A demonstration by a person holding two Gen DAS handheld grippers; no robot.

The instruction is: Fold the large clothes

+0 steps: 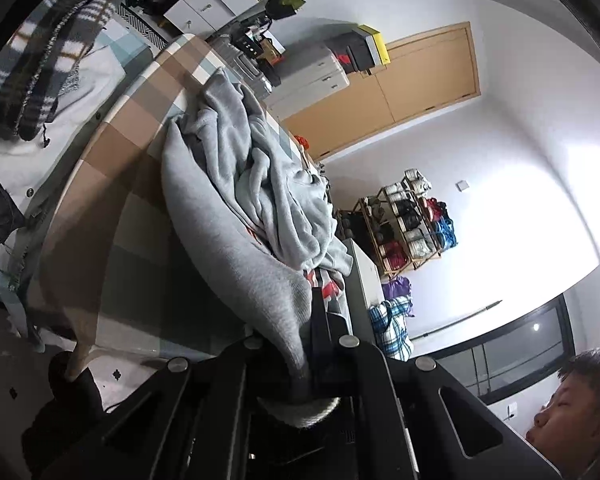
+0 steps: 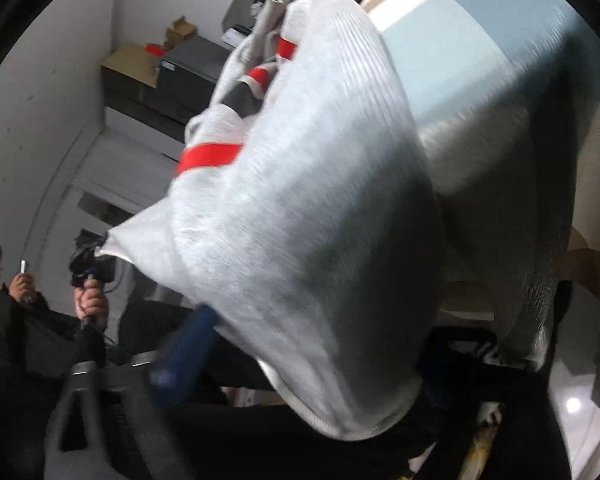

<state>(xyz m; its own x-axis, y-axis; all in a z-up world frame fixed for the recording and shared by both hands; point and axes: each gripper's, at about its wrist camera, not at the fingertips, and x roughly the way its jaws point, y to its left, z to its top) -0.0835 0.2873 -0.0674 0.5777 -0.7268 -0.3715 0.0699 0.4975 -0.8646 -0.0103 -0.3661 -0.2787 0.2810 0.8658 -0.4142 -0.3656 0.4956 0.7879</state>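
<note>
Left wrist view: the left claw (image 1: 306, 344) is clamped on the hem of the grey sweatshirt (image 1: 236, 200), lifting it off the checked worktop (image 1: 140, 128) for spreading; the right claw's state cannot be told.

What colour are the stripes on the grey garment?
Red stripes on the grey garment, clearest in the right wrist view.

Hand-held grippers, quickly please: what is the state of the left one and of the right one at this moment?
Left hand-held gripper: shut on the grey sweatshirt, at its ribbed hem.
Right hand-held gripper: cannot be told; the sweatshirt covers its fingertips.
</note>
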